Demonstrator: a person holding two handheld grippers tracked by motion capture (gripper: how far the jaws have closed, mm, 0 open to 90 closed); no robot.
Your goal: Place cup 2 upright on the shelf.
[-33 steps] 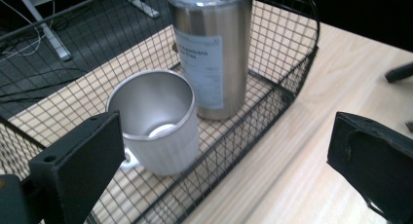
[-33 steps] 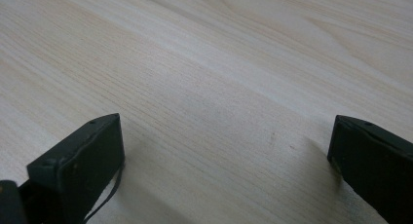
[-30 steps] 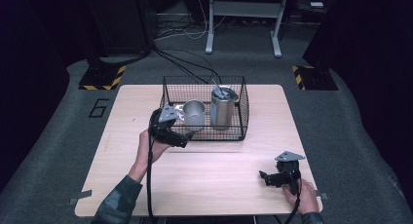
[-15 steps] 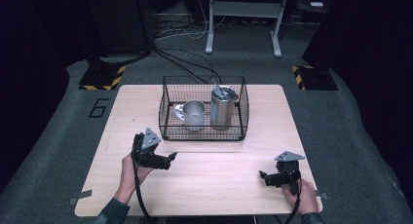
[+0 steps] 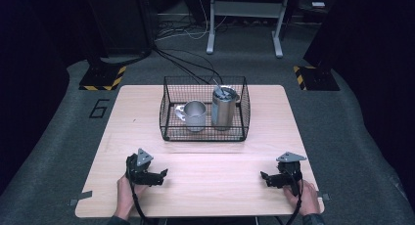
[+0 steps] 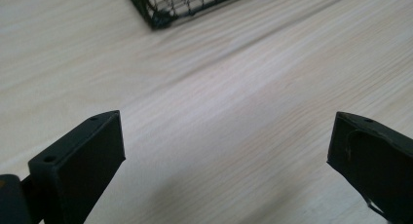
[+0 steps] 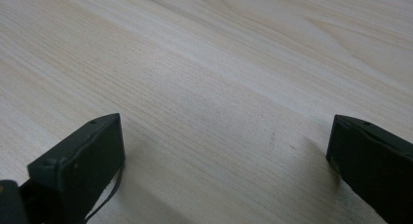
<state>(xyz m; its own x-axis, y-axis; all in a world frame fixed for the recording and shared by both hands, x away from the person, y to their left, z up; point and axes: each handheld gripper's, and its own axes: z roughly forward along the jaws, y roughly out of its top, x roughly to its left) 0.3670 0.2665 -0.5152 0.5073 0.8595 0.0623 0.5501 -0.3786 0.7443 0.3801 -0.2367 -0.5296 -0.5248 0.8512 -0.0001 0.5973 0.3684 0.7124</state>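
Two grippers are held low over the table (image 5: 205,186), one in each hand. The left gripper (image 5: 162,174) is seen near the front left edge with its jaws spread wide and nothing between them; in the left gripper view only bare wood lies between the jaws, with a corner of the wire basket (image 6: 160,12) ahead. The right gripper (image 5: 264,176) is held near the front right corner, its jaws likewise wide apart and empty, pointed toward the table's middle. One black wire basket (image 5: 169,115) is set at the table's middle rear, well apart from both grippers, its long axis running left to right. Two vessels are stood upright inside it: one steel mug (image 5: 195,116) at the left, its handle turned leftward, and one taller steel tumbler (image 5: 224,107) just beside it at the right, topped by what may be a lid
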